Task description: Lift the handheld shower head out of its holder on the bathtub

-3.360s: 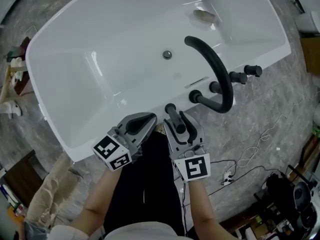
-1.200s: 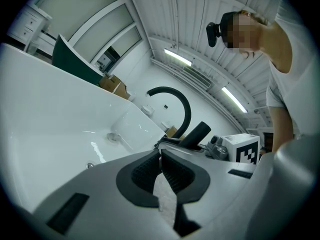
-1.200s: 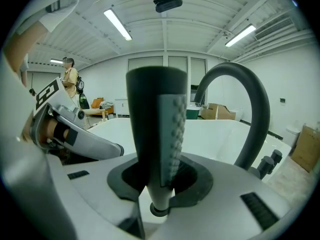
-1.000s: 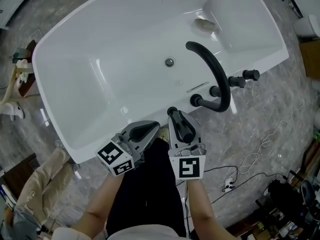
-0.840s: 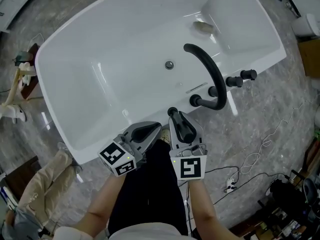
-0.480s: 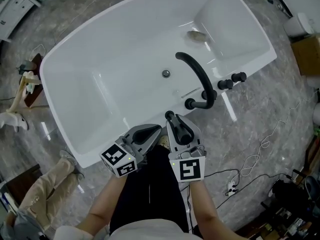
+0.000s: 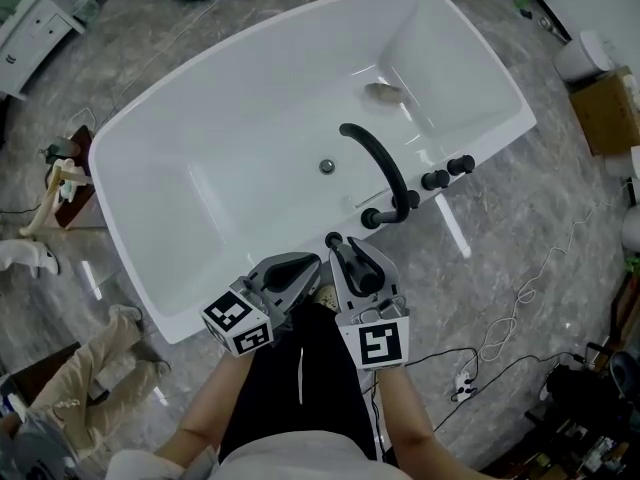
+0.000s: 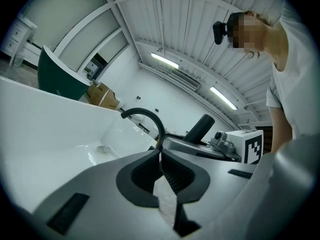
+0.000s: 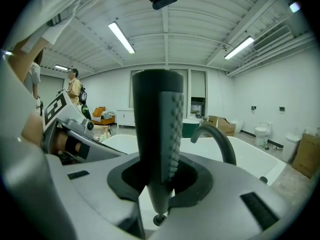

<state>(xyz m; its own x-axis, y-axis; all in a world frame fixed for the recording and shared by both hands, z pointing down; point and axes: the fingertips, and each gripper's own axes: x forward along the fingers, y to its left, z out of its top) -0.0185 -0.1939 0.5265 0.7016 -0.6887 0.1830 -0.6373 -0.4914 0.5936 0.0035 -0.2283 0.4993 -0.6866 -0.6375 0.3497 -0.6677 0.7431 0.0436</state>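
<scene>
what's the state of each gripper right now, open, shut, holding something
Left gripper: shut, jaws together, nothing between them.
Right gripper: shut on the handheld shower head.

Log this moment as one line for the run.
left gripper: shut, empty | right gripper: shut on shower head | shower head: upright, by bathtub

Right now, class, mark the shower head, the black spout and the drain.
shower head (image 9: pixel 155 134), right gripper view, its middle
black spout (image 7: pixel 385 163), head view, top of arch
drain (image 7: pixel 327 166), head view, its centre
</scene>
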